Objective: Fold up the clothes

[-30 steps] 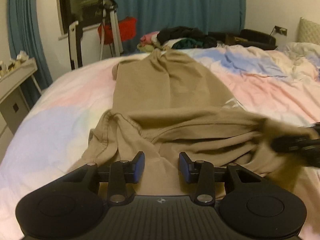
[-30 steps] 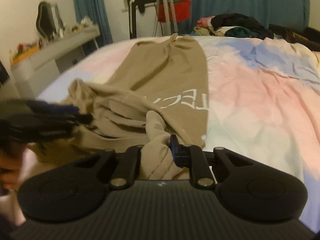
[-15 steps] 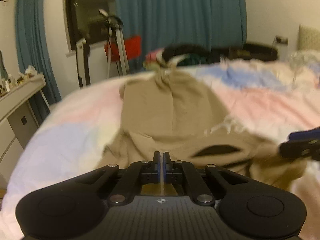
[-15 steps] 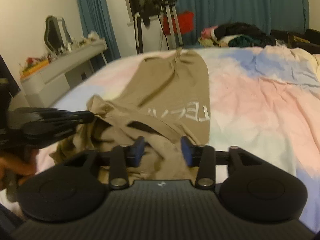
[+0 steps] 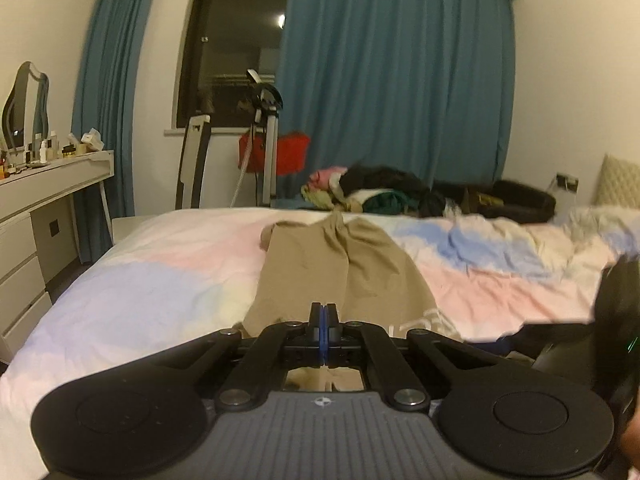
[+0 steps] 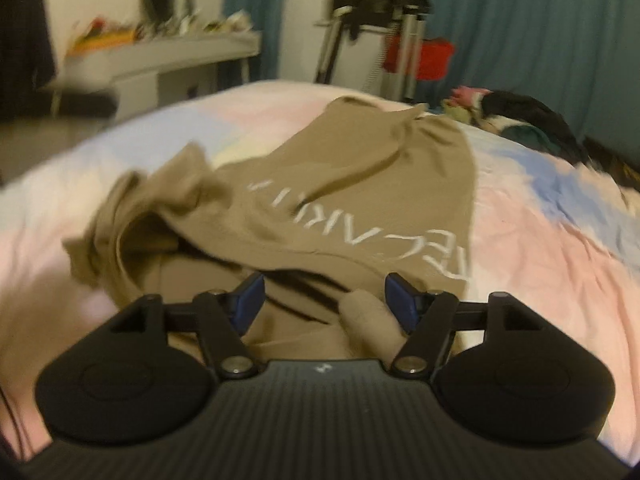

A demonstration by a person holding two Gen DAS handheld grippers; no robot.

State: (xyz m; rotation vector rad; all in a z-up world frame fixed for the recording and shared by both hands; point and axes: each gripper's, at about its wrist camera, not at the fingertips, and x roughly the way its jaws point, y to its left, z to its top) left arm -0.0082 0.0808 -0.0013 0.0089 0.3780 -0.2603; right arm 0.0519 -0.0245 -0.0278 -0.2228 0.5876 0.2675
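Left gripper (image 5: 324, 330): jaws clenched, blue pads pressed flat together; tan fabric shows just below them through the frame, but whether any is pinched between the pads cannot be told. Right gripper (image 6: 324, 302): jaws released and spread wide, blue pads well apart; a fold of the tan garment (image 6: 352, 184) rises between them without being clamped. The garment lies on the bed (image 6: 540, 240), which carries a pastel cover of pink, blue and pale yellow patches; the near end is bunched and rumpled toward the left of the right wrist view, with an opening gaping just ahead of the jaws; white lettering (reading reversed, and blurred) crosses the cloth beside its right edge. Beyond the lettering the garment runs flat and narrow toward the far edge of the bed. At that far edge sits a pile of clothes (image 5: 376, 192), pink, dark and green. Farther off: a tripod (image 5: 266, 140) with a red item (image 5: 290, 152) behind it, a white dresser (image 5: 48, 200) at left bearing small bottles, and blue curtains (image 5: 396, 80) beside a dark window (image 5: 236, 48).
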